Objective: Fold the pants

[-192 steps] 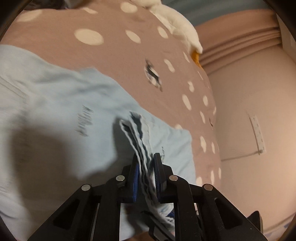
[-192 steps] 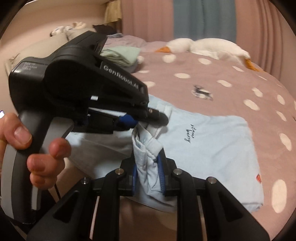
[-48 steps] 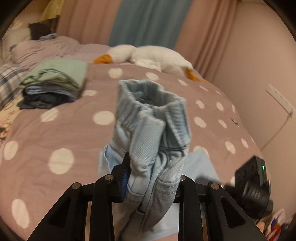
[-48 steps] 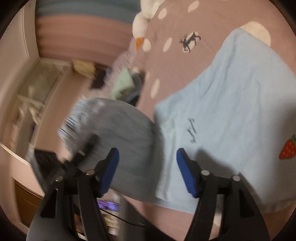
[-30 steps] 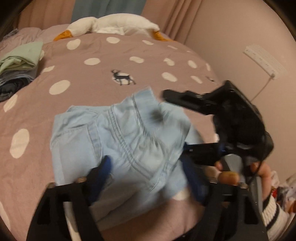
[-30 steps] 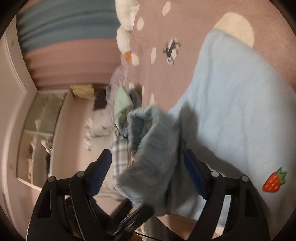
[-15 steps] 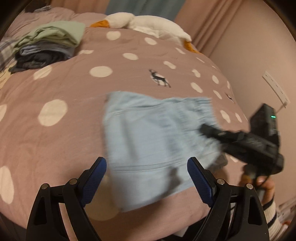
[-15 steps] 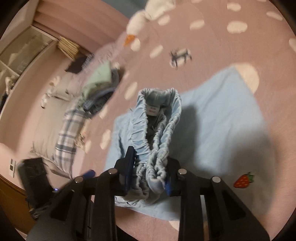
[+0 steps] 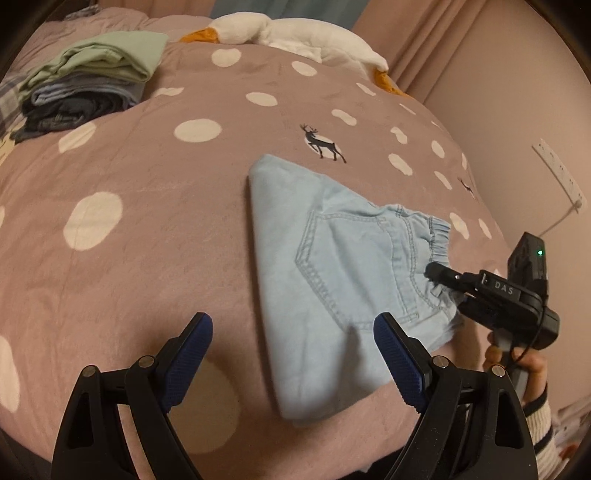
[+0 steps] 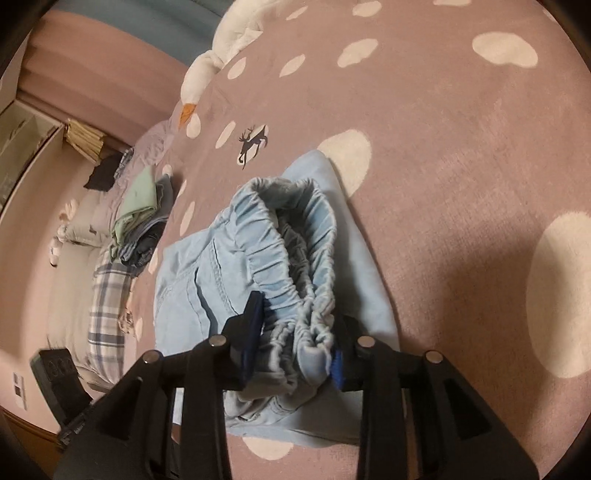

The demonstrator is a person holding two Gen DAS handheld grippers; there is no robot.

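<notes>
Light blue denim pants [image 9: 354, 251] lie folded on top of a pale blue shirt [image 9: 280, 206] on the bed, back pocket up. My left gripper [image 9: 293, 354] is open and empty, hovering above the bed just in front of the pile's near edge. My right gripper [image 10: 297, 332] is shut on the pants' elastic waistband [image 10: 295, 236]; it also shows in the left wrist view [image 9: 436, 273] at the waistband on the right.
The bed has a mauve cover with white dots [image 9: 147, 192]. A stack of folded clothes [image 9: 85, 88] sits at the far left. A white plush goose [image 9: 295, 33] lies along the back. A wall [image 9: 535, 92] is on the right.
The left gripper let go of the pants and opened wide. The right gripper closed on the waistband. The pants now lie flat on the shirt and the motion blur has gone.
</notes>
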